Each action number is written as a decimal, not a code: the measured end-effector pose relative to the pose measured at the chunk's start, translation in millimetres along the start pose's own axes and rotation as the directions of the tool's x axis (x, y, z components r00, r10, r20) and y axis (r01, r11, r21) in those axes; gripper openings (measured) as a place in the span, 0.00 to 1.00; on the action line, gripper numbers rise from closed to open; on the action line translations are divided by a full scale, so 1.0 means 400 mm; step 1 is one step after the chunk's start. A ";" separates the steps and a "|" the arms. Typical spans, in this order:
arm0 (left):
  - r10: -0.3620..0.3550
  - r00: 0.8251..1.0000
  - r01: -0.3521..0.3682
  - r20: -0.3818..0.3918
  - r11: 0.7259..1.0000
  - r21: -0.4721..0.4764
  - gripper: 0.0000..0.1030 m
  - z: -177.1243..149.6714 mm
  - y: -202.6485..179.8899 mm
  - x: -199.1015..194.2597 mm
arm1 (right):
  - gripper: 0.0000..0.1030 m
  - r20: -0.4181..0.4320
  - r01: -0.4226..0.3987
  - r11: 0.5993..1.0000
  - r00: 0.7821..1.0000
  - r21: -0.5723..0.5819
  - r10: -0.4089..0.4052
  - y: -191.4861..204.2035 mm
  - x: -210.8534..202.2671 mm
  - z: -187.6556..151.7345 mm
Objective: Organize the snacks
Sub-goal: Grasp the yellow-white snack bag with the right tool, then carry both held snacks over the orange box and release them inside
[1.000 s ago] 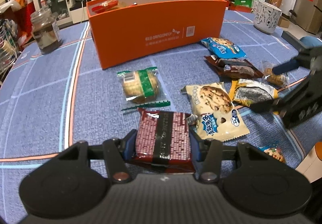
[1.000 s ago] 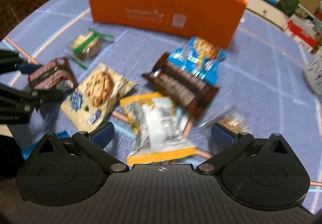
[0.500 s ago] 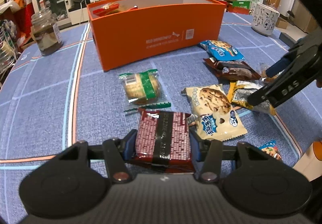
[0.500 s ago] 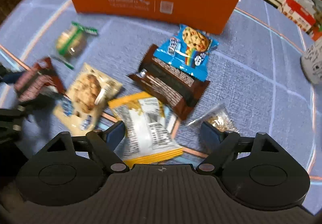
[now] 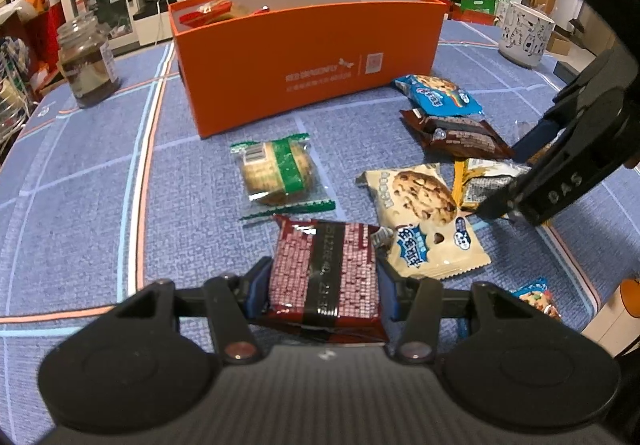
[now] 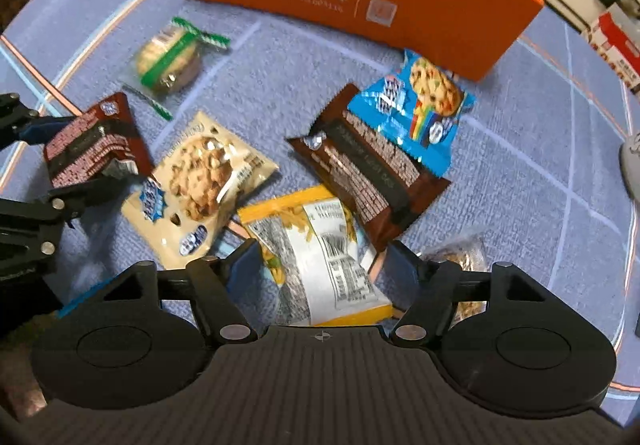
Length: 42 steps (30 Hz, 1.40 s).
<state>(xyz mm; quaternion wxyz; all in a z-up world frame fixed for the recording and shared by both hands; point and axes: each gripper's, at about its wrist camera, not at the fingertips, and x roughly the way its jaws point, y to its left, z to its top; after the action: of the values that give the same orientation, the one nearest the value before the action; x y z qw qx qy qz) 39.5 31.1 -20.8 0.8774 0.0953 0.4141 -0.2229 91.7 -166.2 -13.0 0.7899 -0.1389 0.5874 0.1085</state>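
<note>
My left gripper (image 5: 322,285) is shut on a dark red snack packet (image 5: 324,269), held just above the blue tablecloth; the right wrist view shows that packet (image 6: 92,145) at the left edge. My right gripper (image 6: 322,261) points steeply down over a yellow and silver packet (image 6: 320,257). Its jaws are closing, the packet lies between them, and a small gap still shows at the right pad. The left wrist view has that gripper (image 5: 502,181) at the right. The orange box (image 5: 304,57) stands behind, open-topped, with a few snacks inside.
Loose on the cloth lie a green-banded cookie pack (image 5: 276,173), a cream chocolate-chip cookie bag (image 5: 420,213), a blue cookie bag (image 6: 428,109), a brown bar packet (image 6: 368,173) and a small clear bag (image 6: 456,257). A jar (image 5: 86,65) stands far left, a white mug (image 5: 524,33) far right.
The right gripper has tipped further down and come in over the yellow packet, and its jaws have narrowed around it. The left gripper and its red packet have stayed put.
</note>
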 end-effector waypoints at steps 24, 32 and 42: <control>-0.006 0.998 0.009 0.064 0.999 -0.038 0.50 0.016 0.013 -0.043 | 0.18 0.054 -0.109 0.982 0.993 0.151 0.102 -0.065 -0.070 -0.029; 0.067 0.980 -0.059 0.188 0.997 -0.048 0.50 0.041 0.011 -0.111 | 0.18 0.174 -0.078 0.990 0.983 0.117 0.056 -0.006 -0.171 -0.062; 0.173 0.946 -0.160 0.273 0.985 -0.070 0.50 0.072 0.013 -0.141 | 0.18 0.351 0.025 0.988 0.933 0.153 -0.078 0.024 -0.241 -0.050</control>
<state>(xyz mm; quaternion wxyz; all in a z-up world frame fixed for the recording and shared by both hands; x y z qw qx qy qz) 30.3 43.0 40.8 0.9444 0.0774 0.2824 -0.1493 42.8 -164.8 72.8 0.8937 -0.0740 0.4372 0.0679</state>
